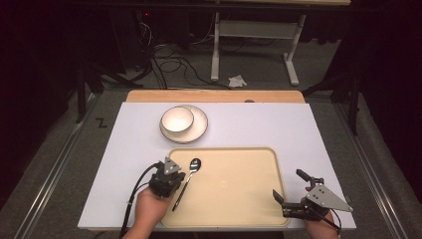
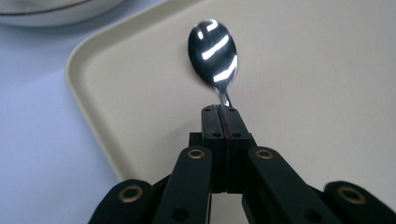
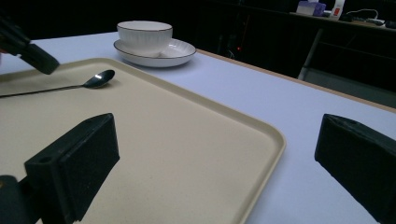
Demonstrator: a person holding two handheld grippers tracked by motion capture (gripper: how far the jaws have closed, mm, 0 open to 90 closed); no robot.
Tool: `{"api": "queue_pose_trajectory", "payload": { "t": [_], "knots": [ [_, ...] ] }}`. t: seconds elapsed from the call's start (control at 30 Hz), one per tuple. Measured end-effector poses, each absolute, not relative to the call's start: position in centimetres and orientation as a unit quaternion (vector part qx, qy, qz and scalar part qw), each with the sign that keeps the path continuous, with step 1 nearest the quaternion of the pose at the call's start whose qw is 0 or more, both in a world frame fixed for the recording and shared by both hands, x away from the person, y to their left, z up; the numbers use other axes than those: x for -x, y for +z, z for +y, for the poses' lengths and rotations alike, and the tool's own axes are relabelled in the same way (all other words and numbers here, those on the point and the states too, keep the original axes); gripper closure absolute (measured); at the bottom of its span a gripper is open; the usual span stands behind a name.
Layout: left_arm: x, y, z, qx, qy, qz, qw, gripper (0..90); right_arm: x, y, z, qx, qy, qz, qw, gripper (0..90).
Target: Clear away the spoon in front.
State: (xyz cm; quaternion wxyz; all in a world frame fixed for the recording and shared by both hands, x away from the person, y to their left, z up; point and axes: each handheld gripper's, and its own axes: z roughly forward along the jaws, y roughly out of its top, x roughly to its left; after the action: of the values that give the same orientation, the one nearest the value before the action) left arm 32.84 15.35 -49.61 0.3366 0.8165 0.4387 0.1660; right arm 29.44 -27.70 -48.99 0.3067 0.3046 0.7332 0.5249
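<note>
A metal spoon [image 1: 194, 164] lies on the left part of a beige tray [image 1: 224, 149], bowl end pointing to the far side. My left gripper [image 1: 180, 175] is over its handle, jaws pressed together. In the left gripper view the spoon [image 2: 212, 51] runs out from behind the shut tips of the left gripper [image 2: 219, 112]. From the right gripper view the left gripper [image 3: 32, 53] hangs slightly above the handle of the spoon [image 3: 99, 78], with a gap. My right gripper [image 1: 288, 185] is open at the tray's near right corner, nothing between its pads [image 3: 74, 158].
A white bowl [image 1: 177, 120] stands on a white plate [image 1: 199, 130] beyond the tray's far left corner. A white sheet [image 1: 298, 129] covers the table. Behind the table are a desk frame [image 1: 254, 45] and cables [image 1: 169, 62] on the floor.
</note>
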Motion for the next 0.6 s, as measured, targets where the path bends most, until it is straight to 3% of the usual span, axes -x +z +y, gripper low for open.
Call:
{"api": "queue_pose_trajectory", "payload": {
  "t": [0.27,0.37,0.6],
  "knots": [
    [-29.1,-50.8,16.1,-0.824,0.155,0.434,0.330,90.0,-29.3,-48.9,-27.6,-0.307,0.523,0.731,0.313,0.5],
    [-28.7,-50.8,15.7,-0.832,0.173,0.426,0.311,90.0,-29.4,-48.9,-27.6,-0.308,0.521,0.731,0.315,0.4],
    [-28.1,-51.0,15.1,-0.839,0.153,0.415,0.318,90.0,-29.4,-49.0,-27.7,-0.310,0.522,0.730,0.314,0.4]
  ]
}}
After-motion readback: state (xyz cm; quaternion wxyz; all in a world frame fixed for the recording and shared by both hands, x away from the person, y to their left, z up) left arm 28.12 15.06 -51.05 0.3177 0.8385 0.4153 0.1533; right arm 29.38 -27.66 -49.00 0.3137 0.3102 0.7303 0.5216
